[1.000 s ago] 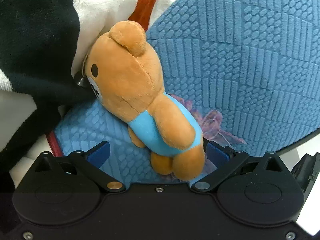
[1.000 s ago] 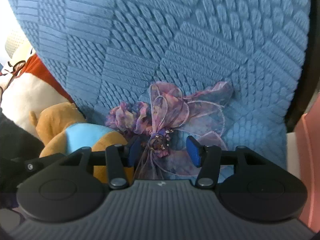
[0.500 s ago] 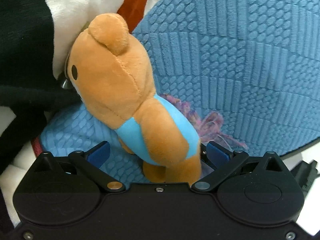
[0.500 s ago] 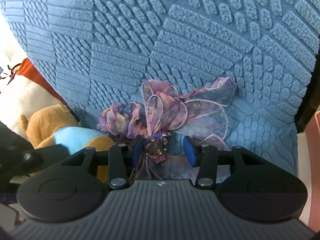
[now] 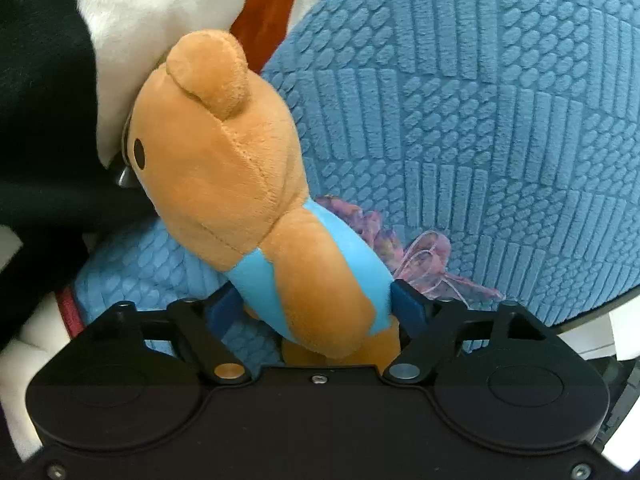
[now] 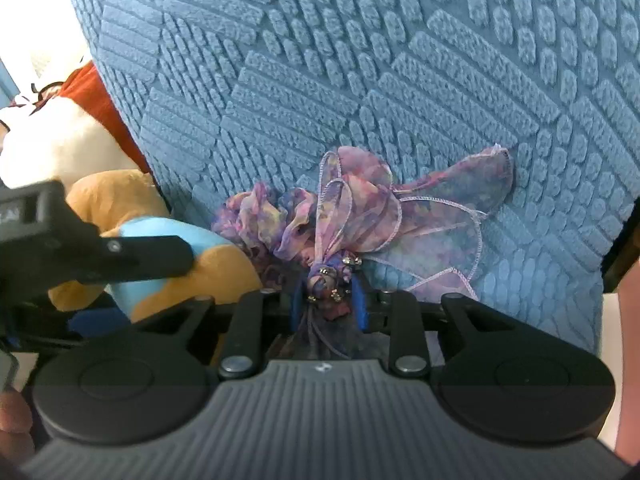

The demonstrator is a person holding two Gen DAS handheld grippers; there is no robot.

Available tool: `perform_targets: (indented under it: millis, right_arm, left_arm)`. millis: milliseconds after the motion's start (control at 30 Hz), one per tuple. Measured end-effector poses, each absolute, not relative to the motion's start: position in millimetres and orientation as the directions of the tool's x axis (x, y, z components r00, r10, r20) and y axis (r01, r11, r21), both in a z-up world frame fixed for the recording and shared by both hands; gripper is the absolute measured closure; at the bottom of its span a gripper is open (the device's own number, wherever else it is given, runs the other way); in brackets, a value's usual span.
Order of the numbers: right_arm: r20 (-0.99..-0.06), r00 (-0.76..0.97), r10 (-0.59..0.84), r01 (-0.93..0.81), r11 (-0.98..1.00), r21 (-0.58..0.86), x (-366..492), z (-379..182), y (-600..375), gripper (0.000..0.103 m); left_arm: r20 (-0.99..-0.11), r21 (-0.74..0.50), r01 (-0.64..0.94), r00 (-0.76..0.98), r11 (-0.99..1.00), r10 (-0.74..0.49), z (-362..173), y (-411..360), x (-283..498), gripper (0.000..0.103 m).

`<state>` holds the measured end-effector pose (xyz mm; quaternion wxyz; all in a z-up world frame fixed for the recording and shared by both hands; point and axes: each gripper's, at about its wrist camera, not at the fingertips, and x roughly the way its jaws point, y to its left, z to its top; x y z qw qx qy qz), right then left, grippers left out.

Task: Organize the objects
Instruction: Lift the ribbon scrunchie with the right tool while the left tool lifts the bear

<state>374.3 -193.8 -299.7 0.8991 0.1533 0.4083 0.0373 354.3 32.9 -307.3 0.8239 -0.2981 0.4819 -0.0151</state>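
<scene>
Left wrist view: the left hand-held gripper (image 5: 312, 308) clamps the teddy bear (image 5: 256, 200); the right hand-held gripper (image 6: 327, 300) pinches the ribbon bow (image 6: 352, 216) against the blue cushion (image 6: 360, 60).

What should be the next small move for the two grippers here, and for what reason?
Probably lift both a little, straight away from the blue cushion. The left gripper is shut on the bear at its blue shirt, and the right gripper is shut on the purple ribbon scrunchie at its beaded knot. Both things lie against the cushion, so lifting should free them.
</scene>
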Motion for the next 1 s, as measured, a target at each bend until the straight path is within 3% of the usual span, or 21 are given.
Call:
perform_targets:
  millis: [200,633,1000]
  right_arm:
    - [-0.712,0.68,0.176,0.006,0.969,0.246,364,-288,-183,0.075]
    - [-0.727,0.677,0.114,0.066,0.975,0.214,314,-263,-181,0.075]
    - [-0.726,0.685,0.052,0.108,0.979,0.171,274,-242,-178,0.075]
  left_arm:
    - [-0.783,-0.485,-0.227,0.542,0.844,-0.305,-297,30,346,0.036]
    - [-0.76,-0.495,-0.136,0.547,0.858,-0.351,-271,33,315,0.04]
    - [-0.772,-0.372,-0.045,0.569,0.927,-0.282,-248,29,271,0.045]
